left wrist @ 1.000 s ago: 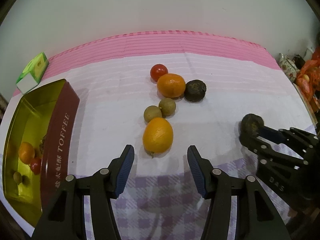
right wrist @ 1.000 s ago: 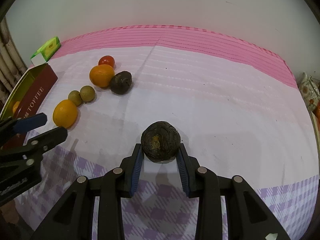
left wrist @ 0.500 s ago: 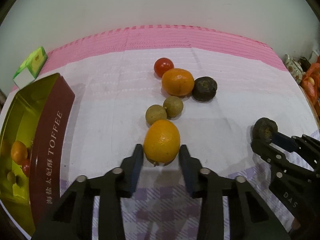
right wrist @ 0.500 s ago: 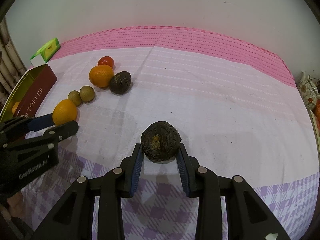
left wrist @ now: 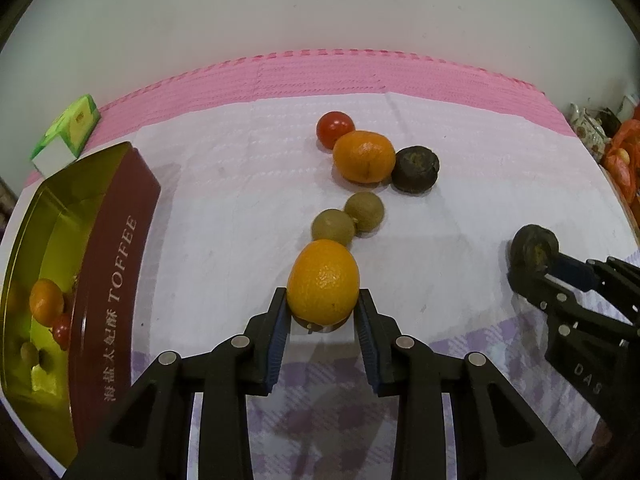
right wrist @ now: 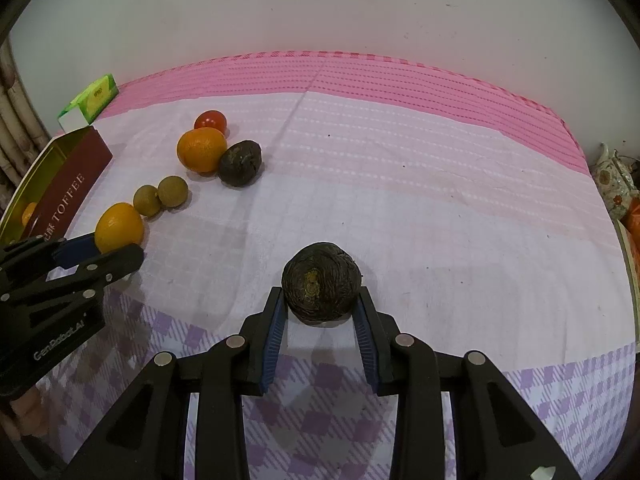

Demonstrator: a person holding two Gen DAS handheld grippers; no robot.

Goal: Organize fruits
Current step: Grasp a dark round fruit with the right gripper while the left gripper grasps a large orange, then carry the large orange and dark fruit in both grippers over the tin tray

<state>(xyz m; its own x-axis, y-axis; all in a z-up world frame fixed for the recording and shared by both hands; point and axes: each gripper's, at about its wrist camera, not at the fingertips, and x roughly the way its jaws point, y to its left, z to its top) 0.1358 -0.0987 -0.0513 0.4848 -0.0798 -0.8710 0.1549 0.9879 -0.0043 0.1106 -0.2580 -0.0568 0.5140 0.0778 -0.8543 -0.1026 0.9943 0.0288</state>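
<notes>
Tablecloth [left wrist: 460,216]: orange [left wrist: 323,280] between left claw [left wrist: 323,316].

A plain pale wall [right wrist: 320,8] rises ahead of the hand-held gripper. The surface [right wrist: 440,208] below wears a white cloth, pink-striped at its far edge and lilac-checked nearest. A floral teapot [right wrist: 614,184] stands far right.

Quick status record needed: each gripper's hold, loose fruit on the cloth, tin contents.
left gripper: shut on orange
right gripper: shut on dark wrinkled fruit
loose on cloth: tomato, mandarin, dark fruit, two small brown fruits
toffee tin: holds a mandarin, a tomato, small brown fruit
green box: beyond tin
</notes>
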